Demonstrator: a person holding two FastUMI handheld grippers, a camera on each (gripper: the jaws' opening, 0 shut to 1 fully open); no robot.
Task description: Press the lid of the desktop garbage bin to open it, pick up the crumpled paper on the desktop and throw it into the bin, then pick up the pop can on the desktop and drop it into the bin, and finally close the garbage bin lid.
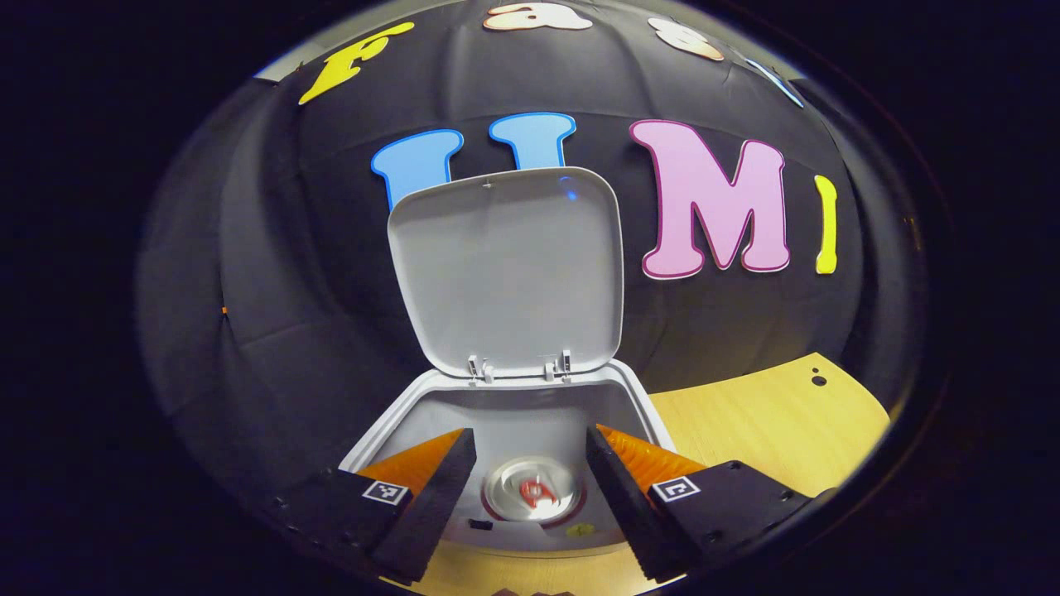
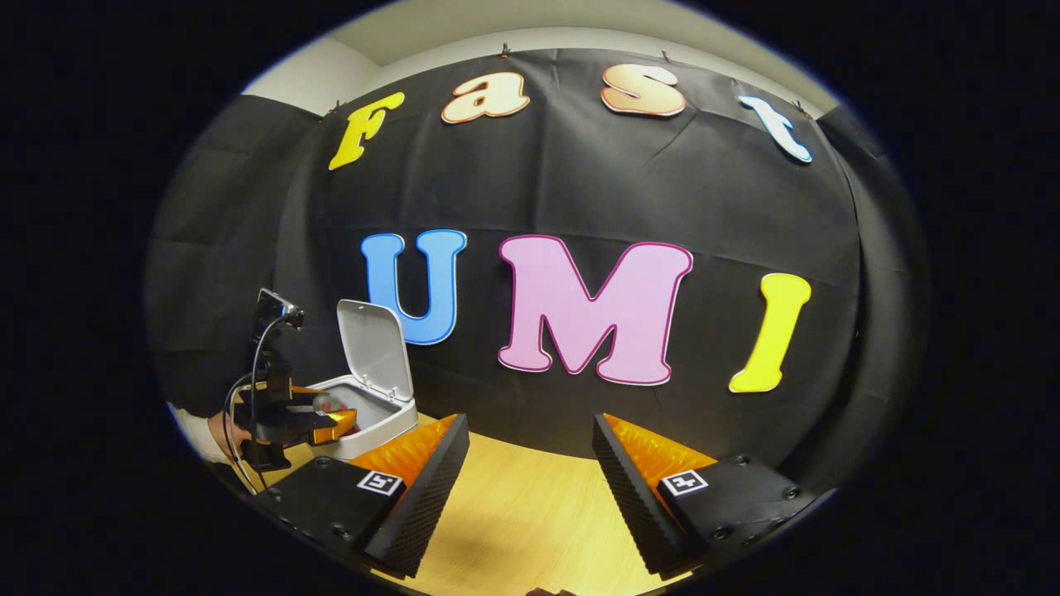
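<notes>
The white desktop bin [image 1: 646,406] stands with its lid [image 1: 505,273] raised upright behind the opening. Inside the bin the pop can [image 1: 534,490] shows its silver top with a red mark. My left gripper [image 1: 530,439] hangs over the opening and points down into it. It is open, and a narrow gap shows between the can and each finger. In the right gripper view the bin [image 2: 385,418] stands at the far left with its lid [image 2: 374,338] up, and the left gripper [image 2: 308,424] hovers over it. My right gripper [image 2: 530,430] is open above the bare wooden desktop [image 2: 522,505].
The wooden desktop [image 1: 770,422] runs to the right of the bin, with two small dark holes [image 1: 818,379] near its far edge. A hand [image 2: 222,432] holds the left gripper, and a cable [image 2: 252,372] loops up from it. The black cloth wall stands close behind the bin.
</notes>
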